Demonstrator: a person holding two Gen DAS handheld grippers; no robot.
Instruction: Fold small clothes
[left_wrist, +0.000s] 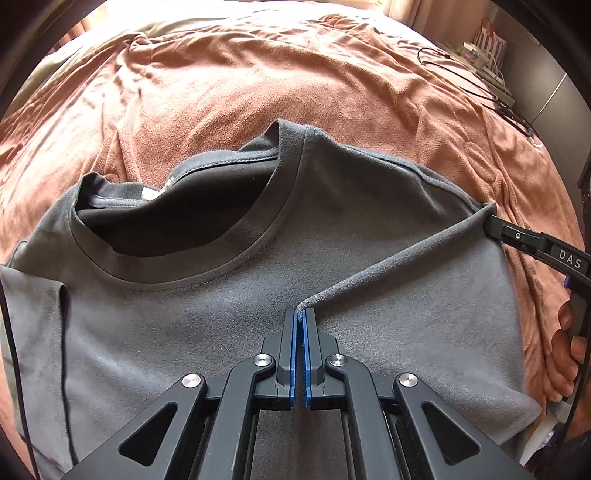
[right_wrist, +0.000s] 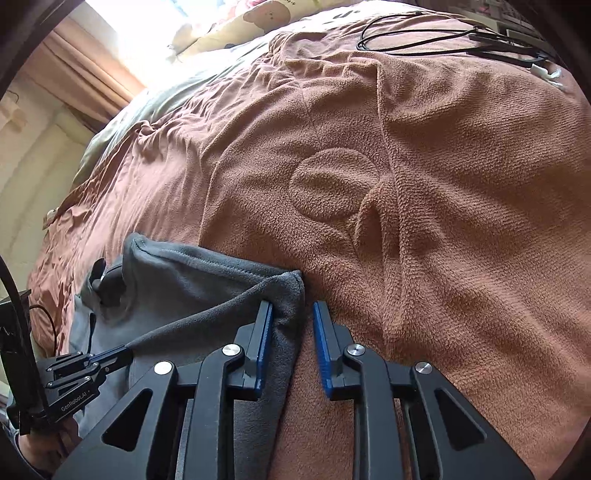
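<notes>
A grey T-shirt (left_wrist: 221, 332) lies flat on the bed, collar (left_wrist: 177, 258) toward the far side. My left gripper (left_wrist: 303, 314) is shut on a raised fold of the shirt's cloth at mid-chest. A taut ridge of cloth (left_wrist: 399, 254) runs from it to the shirt's right shoulder corner. My right gripper (right_wrist: 293, 314) is open, its jaws on either side of that folded corner (right_wrist: 291, 291) at the shirt's edge. It also shows in the left wrist view (left_wrist: 495, 225). The left gripper shows in the right wrist view (right_wrist: 125, 350), pinching the ridge.
A brown fleece blanket (right_wrist: 424, 221) covers the bed. Black cables (right_wrist: 424, 37) lie at its far right edge, with a power strip (left_wrist: 495, 74) beyond. A pillow (right_wrist: 266, 18) lies at the far end. A thin black cord (left_wrist: 14, 350) runs along the shirt's left side.
</notes>
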